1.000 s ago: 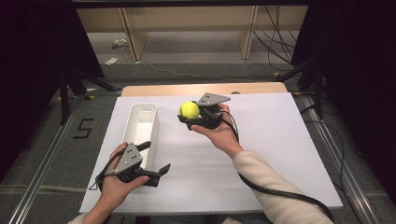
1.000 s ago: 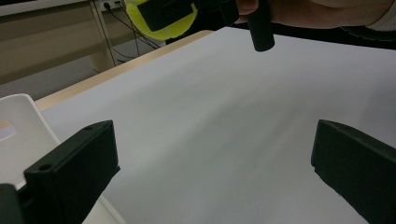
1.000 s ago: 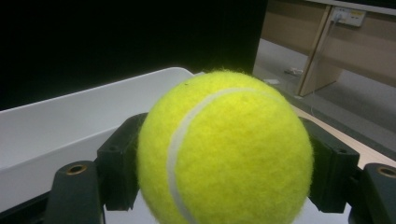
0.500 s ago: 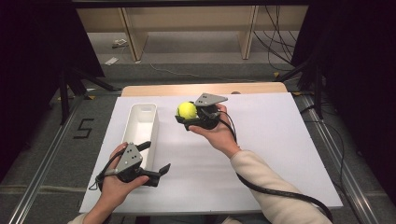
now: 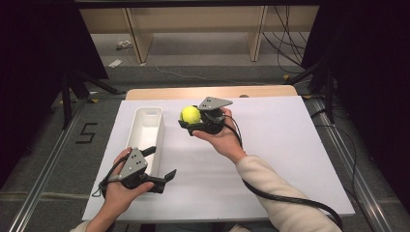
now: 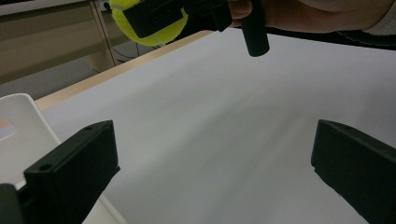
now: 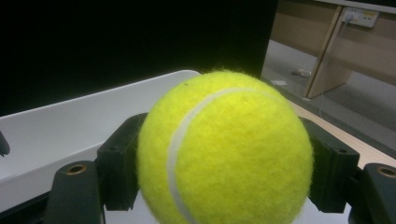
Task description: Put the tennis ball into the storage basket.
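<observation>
The right tool (image 5: 193,122) is clamped on a fuzzy yellow-green tennis ball (image 5: 190,114), held above the white worktop (image 5: 290,145) toward its far edge, just beside the far end of the long white plastic bin (image 5: 145,130). The left tool (image 5: 162,164) stands with its jaws wide apart and holds nothing, near the worktop's near-left corner beside the bin's near end. The right tool's view shows the ball's white seam (image 7: 180,140) and both jaws pressing its sides.
</observation>
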A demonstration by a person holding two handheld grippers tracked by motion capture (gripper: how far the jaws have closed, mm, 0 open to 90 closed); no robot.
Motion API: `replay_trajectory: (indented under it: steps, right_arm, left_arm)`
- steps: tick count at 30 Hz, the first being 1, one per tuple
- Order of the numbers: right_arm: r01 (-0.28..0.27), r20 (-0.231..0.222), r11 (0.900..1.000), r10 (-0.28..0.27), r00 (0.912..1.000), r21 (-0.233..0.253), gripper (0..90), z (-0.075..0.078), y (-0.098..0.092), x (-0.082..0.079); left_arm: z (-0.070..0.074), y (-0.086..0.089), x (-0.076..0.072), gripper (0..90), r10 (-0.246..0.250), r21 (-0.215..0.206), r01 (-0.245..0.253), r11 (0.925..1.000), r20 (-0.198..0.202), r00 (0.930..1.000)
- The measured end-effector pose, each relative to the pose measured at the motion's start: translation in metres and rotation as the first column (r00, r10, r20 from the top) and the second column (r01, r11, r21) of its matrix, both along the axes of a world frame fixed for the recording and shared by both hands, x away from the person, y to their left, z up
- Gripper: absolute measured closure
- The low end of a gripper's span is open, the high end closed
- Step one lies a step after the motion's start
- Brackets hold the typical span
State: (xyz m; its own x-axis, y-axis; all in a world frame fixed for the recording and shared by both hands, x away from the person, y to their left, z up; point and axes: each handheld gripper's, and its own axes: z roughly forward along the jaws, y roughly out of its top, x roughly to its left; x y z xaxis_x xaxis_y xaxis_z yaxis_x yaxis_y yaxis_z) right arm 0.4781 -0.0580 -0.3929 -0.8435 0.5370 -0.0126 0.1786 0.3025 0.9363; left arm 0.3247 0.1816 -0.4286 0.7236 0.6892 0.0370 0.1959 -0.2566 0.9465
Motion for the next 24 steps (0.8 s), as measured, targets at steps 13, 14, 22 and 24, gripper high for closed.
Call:
replay_trajectory:
  steps: [13,14,22,24]
  right_arm:
    - [-0.006,-0.001,1.0,0.006,1.0,0.003,26.9,0.0,0.0042,-0.0004]
    - [-0.006,0.0,1.0,0.006,1.0,0.002,26.9,0.0,0.0046,-0.0003]
    - [-0.013,0.001,1.0,0.013,0.9999,0.005,26.9,0.0004,0.0079,-0.0005]
    - [-0.015,-0.004,1.0,0.015,0.9999,0.007,26.9,0.0006,0.0088,-0.0008]
  left_arm:
    - [0.0002,0.0,-0.0001,0.1,-0.002,0.002,0.002,1.0,0.002,1.0]
    - [0.0001,0.0,-0.0001,0.1,-0.002,0.001,0.002,1.0,0.002,1.0]
    - [0.0002,0.0,-0.0002,0.1,-0.001,0.002,0.001,1.0,0.003,1.0]
    - [0.0002,0.0,-0.0002,0.1,-0.001,0.002,0.001,1.0,0.003,1.0]
